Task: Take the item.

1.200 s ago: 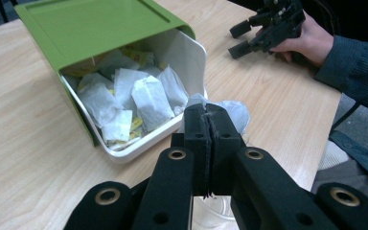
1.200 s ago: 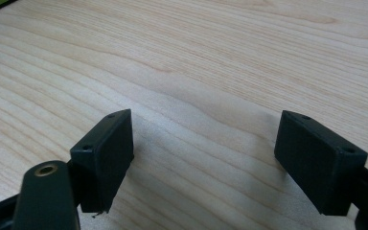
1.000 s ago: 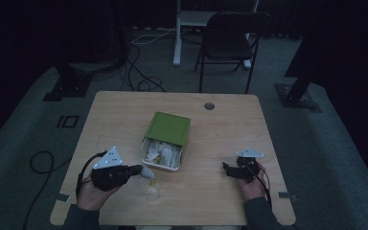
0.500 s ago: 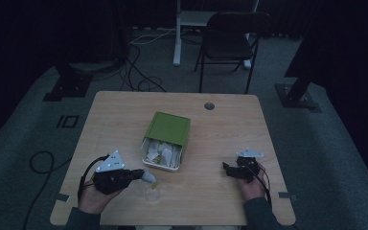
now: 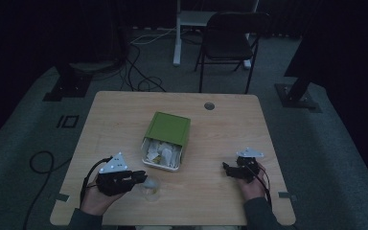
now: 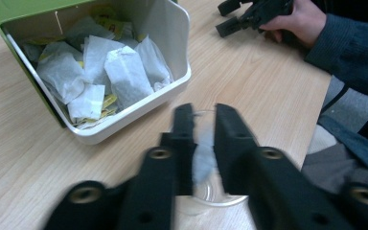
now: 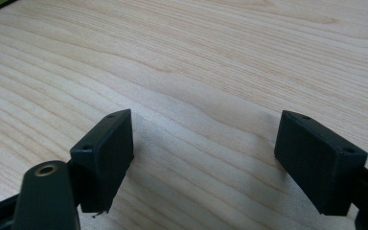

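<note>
My left gripper (image 5: 142, 180) hangs low over a clear glass cup (image 5: 151, 190) near the table's front edge. Its jaws have just been opening. In the left gripper view they stand slightly apart (image 6: 203, 112), and a blurred white tea bag (image 6: 202, 160) hangs loose in the gap above the cup (image 6: 211, 194). Just beyond stands a white box (image 6: 139, 108) with a green lid (image 5: 167, 128), holding several tea bags (image 6: 124, 72). My right gripper (image 5: 227, 170) rests on the table at the right, its jaws wide open (image 7: 203, 139) over bare wood with nothing between them.
The wooden table (image 5: 230, 129) has a round cable hole (image 5: 209, 106) at its far side. A black chair (image 5: 230, 40) and a white desk leg (image 5: 177, 36) stand behind the table, with cables on the floor (image 5: 141, 62) at the back left.
The left jaws, shut on the tea bag before, now stand apart with the bag between them over the cup. The right gripper has not moved.
</note>
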{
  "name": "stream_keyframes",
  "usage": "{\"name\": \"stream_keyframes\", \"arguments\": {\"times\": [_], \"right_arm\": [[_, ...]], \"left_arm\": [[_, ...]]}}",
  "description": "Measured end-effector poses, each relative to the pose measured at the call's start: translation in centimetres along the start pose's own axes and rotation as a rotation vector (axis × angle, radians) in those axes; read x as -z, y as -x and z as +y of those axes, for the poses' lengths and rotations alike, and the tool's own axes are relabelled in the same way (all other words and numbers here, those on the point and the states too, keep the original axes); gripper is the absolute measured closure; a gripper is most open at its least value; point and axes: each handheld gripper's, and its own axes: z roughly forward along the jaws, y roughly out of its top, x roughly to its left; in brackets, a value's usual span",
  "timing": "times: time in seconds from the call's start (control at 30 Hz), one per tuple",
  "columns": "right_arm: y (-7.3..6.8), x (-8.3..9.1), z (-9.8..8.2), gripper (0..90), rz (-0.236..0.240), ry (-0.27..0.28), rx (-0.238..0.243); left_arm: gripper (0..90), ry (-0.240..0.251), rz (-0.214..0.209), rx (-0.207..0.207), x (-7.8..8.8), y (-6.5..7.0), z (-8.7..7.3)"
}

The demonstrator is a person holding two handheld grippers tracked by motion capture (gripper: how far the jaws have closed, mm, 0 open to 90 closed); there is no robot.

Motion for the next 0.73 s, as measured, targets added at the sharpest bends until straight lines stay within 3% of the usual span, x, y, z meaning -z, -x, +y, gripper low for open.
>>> {"name": "stream_keyframes", "arguments": {"times": [0.27,0.73], "right_arm": [[0.0,0.0,0.0,20.9,0.0,0.0,0.0],[0.0,0.0,0.0,20.9,0.0,0.0,0.001]], "left_arm": [[67.4,0.023,0.019,0.021,0.6,-0.5,-0.1],[66.3,0.031,0.06,0.048,0.7,-1.2,-0.4]]}}
